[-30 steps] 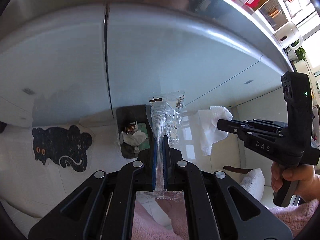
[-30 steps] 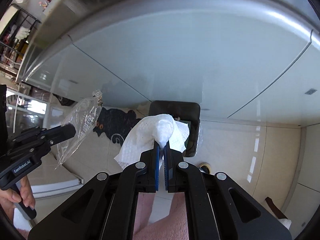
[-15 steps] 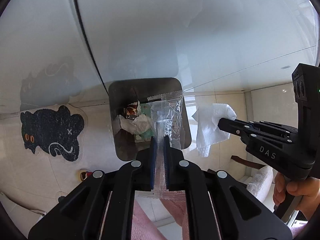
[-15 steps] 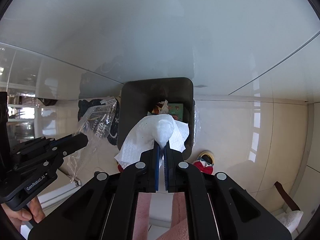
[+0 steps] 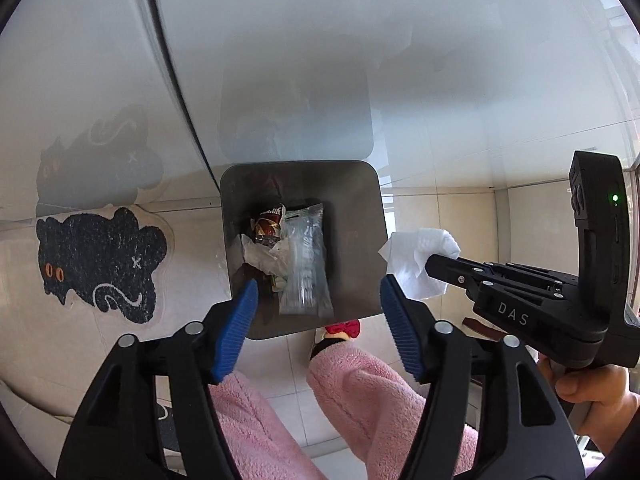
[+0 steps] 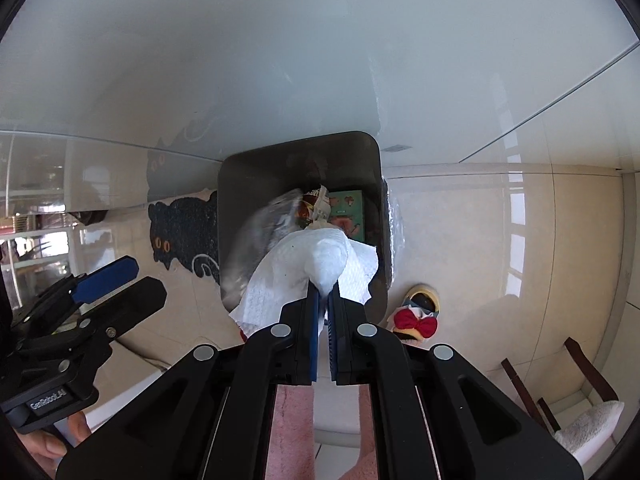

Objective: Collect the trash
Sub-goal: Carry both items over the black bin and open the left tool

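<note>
The dark grey trash bin (image 5: 356, 208) is taken as landmark; it is seen from above, square-mouthed with rounded corners. Inside it a clear plastic wrapper (image 5: 306, 268) is seen lying lengthwise, crinkled and see-through, with a green strip at its far end. Beside the wrapper, a brown snack packet (image 5: 269, 227) and crumpled white paper (image 5: 260, 258) are noted. The left gripper (image 5: 318, 322) is held above the bin's near edge, its blue-padded jaws spread wide with nothing between them. The right gripper (image 6: 323, 322) is positioned over the bin, jaws clamped on a white paper towel (image 6: 316, 268), which is bunched at the pinch and fans outward, quilted in texture. A black cat-shaped mat (image 5: 100, 260) is recorded left of the bin.
</note>
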